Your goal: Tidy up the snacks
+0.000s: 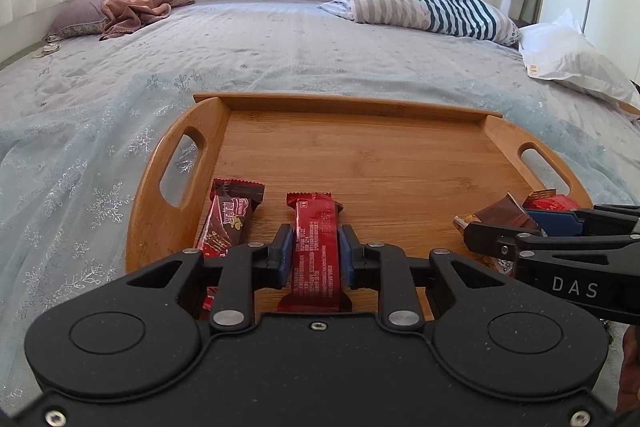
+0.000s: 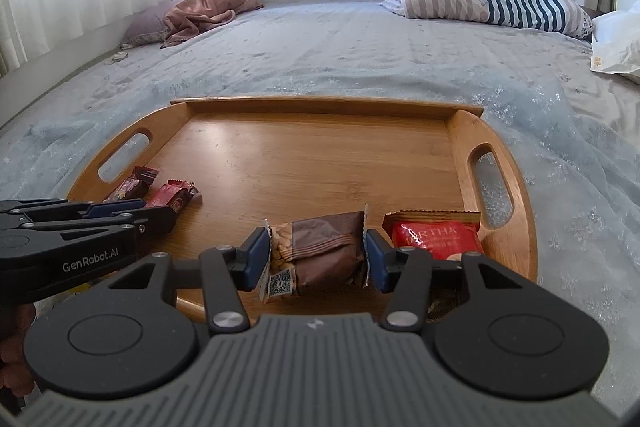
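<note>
A wooden tray point(image 1: 360, 147) with handle cut-outs lies on the bed. My left gripper point(image 1: 314, 249) is shut on a red snack bar point(image 1: 316, 223), low over the tray's near left part. A dark red bar point(image 1: 228, 215) lies flat just left of it. My right gripper point(image 2: 316, 255) is shut on a brown nut-snack packet point(image 2: 320, 239) by its two crimped ends, at the tray's near right. A red square packet point(image 2: 436, 235) rests on the tray point(image 2: 300, 155) right of it. The right wrist view also shows the left gripper point(image 2: 160, 211) with both bars beyond it.
A pale blue bedspread point(image 1: 280, 47) surrounds the tray. At the far right are a striped folded quilt point(image 1: 424, 3) and a white plastic bag point(image 1: 572, 55). At the far left a pink cloth point(image 1: 136, 3) lies on a pillow. White curtains hang behind the bed.
</note>
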Motion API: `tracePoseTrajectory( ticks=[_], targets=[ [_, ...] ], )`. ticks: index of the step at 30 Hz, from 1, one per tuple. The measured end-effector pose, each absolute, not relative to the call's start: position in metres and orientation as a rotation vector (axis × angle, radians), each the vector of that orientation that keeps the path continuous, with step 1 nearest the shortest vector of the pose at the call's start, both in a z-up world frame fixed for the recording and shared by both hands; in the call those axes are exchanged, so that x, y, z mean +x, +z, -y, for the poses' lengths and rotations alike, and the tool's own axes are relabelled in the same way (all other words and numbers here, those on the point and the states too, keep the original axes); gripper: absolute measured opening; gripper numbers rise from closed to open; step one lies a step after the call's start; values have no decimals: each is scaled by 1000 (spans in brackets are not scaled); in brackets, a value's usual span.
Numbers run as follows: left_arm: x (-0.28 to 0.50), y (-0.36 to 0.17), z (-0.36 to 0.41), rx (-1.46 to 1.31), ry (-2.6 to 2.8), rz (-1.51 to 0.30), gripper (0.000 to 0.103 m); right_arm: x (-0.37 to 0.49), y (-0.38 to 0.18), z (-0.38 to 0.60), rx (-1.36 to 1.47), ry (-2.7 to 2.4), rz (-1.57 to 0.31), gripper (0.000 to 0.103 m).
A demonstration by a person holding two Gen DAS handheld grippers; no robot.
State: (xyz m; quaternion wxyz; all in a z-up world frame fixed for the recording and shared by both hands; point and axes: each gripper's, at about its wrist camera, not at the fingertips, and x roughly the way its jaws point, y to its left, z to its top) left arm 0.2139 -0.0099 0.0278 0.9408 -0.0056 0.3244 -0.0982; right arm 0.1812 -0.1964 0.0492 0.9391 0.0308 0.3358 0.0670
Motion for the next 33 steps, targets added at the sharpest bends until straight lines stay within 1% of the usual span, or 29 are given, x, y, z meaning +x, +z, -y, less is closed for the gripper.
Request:
tracePoseTrajectory(
  ticks=[5,17,20,33],
  targets=[
    [214,28,9,-10,-195,-661,23,183,49,193,45,143,-693,59],
    [216,26,5,-11,-163,-668,24,180,52,185,-8,90,-695,62],
    [215,27,6,3,-149,-671,24,178,53,187,-19,66,-686,69],
    [213,29,-8,-34,-120,-673,25,174,56,187,-12,23,-691,69]
  ],
)
